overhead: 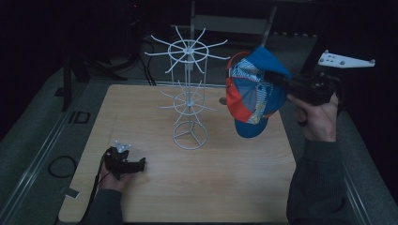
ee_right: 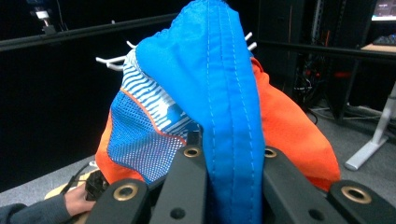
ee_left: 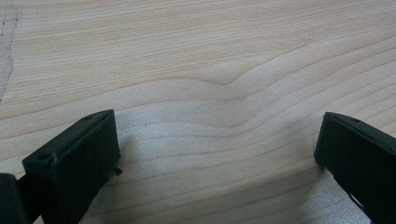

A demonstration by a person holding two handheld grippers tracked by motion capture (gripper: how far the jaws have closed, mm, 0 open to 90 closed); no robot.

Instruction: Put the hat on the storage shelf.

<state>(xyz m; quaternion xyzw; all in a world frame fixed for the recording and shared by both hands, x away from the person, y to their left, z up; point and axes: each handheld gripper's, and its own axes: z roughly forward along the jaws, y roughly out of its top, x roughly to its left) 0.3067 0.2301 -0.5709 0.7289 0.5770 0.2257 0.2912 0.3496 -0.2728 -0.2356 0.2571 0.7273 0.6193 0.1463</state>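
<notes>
1. The high view shows the whole scene: a white wire rack (overhead: 189, 89) stands at the upper middle of the wooden table (overhead: 211, 187), and the cap (overhead: 253, 93), blue and orange, hangs in the air at the upper right, above the table's right side.
2. The right gripper view shows the grip from close: the two black jaws are pressed together on a blue fold of the cap (ee_right: 219, 93), which rises up the middle of the frame.
3. In the high view the right gripper (overhead: 281, 80) comes from the right, and the cap hangs at its left end.
4. The left gripper (overhead: 141, 164) rests low at the lower left; in the left gripper view its jaws stand wide apart over bare wood (ee_left: 210, 70).
5. The cap covers most of the rack (ee_right: 112, 60) in the right gripper view.
</notes>
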